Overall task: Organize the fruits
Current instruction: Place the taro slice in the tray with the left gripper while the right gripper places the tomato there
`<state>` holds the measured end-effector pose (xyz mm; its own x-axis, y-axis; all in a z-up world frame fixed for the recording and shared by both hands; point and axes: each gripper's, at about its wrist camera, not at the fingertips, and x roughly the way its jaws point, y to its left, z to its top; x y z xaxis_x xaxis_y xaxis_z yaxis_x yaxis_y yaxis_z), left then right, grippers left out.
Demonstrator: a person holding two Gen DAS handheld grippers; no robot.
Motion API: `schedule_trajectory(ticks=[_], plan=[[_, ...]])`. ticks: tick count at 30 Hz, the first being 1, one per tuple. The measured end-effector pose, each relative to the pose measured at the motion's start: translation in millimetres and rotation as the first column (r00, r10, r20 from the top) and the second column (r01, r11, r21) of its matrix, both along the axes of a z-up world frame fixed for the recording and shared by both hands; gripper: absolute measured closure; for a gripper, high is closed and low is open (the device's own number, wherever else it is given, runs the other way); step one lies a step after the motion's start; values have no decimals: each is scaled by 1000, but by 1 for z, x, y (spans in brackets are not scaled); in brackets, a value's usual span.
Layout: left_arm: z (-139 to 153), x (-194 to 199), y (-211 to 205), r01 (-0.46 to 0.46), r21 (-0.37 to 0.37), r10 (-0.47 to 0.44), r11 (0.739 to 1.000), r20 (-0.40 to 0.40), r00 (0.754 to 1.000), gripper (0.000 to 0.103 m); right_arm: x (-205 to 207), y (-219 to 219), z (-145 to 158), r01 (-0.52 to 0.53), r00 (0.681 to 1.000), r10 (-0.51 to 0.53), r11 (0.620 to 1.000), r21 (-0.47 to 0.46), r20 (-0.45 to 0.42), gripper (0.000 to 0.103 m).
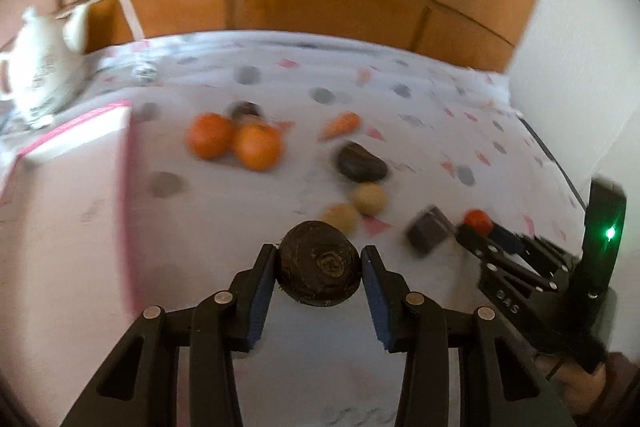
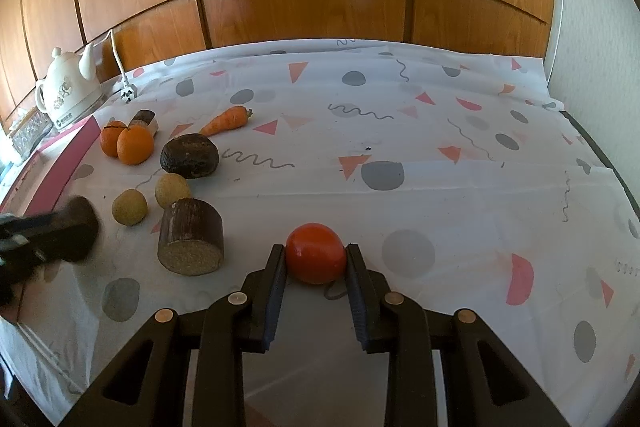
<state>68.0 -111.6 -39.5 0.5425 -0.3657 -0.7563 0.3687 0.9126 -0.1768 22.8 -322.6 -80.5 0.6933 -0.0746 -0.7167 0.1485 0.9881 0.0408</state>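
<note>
My left gripper [image 1: 320, 263] is shut on a dark brown round root-like fruit [image 1: 319, 269] and holds it above the table. It also shows blurred at the left edge of the right wrist view [image 2: 76, 235]. My right gripper [image 2: 316, 259] is shut on a red tomato [image 2: 316, 253] at the cloth; the tomato also shows in the left wrist view [image 1: 478, 221]. Two oranges [image 2: 128, 143], a carrot [image 2: 228, 121], a dark brown lump [image 2: 190, 155], two tan round fruits [image 2: 129, 207] and a cut brown cylinder [image 2: 191, 241] lie on the patterned tablecloth [image 2: 400, 147].
A pink-rimmed white box [image 1: 72, 179] stands at the left. A white kettle [image 2: 68, 91] with a cord and plug is at the back left. A small dark-topped block [image 2: 145, 119] lies behind the oranges. Wooden panels line the back, a white wall the right.
</note>
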Motion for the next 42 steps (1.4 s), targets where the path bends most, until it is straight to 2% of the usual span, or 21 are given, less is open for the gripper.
schedule_trajectory(ticks=[2, 5, 10, 14, 17, 23, 27, 30, 34, 38, 42], plan=[[9, 2, 23, -63, -12, 63, 998, 9, 998, 60, 1, 1, 0, 0, 1000, 0, 1000, -7, -3, 73], [16, 7, 59, -183, 9, 183, 983, 21, 983, 60, 2, 3, 0, 1, 1000, -1, 1000, -20, -11, 74], [12, 16, 119, -373, 67, 371, 925, 36, 928, 60, 5, 5, 2, 10, 999, -11, 999, -33, -36, 74], [2, 17, 155, -467, 91, 467, 880, 17, 884, 60, 7, 5, 7, 18, 998, -19, 1000, -24, -61, 74], [-3, 11, 171, -500, 97, 501, 861, 18, 866, 59, 3, 9, 14, 17, 999, -18, 999, -30, -48, 75], [-6, 2, 181, -521, 88, 522, 849, 8, 853, 59, -2, 32, 39, -32, 999, 33, 997, -68, 8, 75], [-4, 2, 181, -527, 83, 528, 846, 8, 849, 59, 0, 55, 54, -100, 994, 103, 992, -76, 34, 75], [-2, -2, 183, -531, 81, 532, 843, 19, 847, 59, 5, 77, 59, -180, 983, 182, 983, -48, 32, 75], [2, -7, 188, -535, 66, 534, 842, 29, 845, 55, 14, 114, 60, -297, 955, 297, 955, -5, 23, 75], [9, -16, 195, -547, 33, 546, 836, 39, 837, 44, 22, 162, 62, -423, 906, 423, 906, 23, 27, 75], [13, -23, 203, -555, 13, 554, 831, 50, 831, 41, 34, 205, 65, -529, 849, 528, 847, 49, 18, 75]])
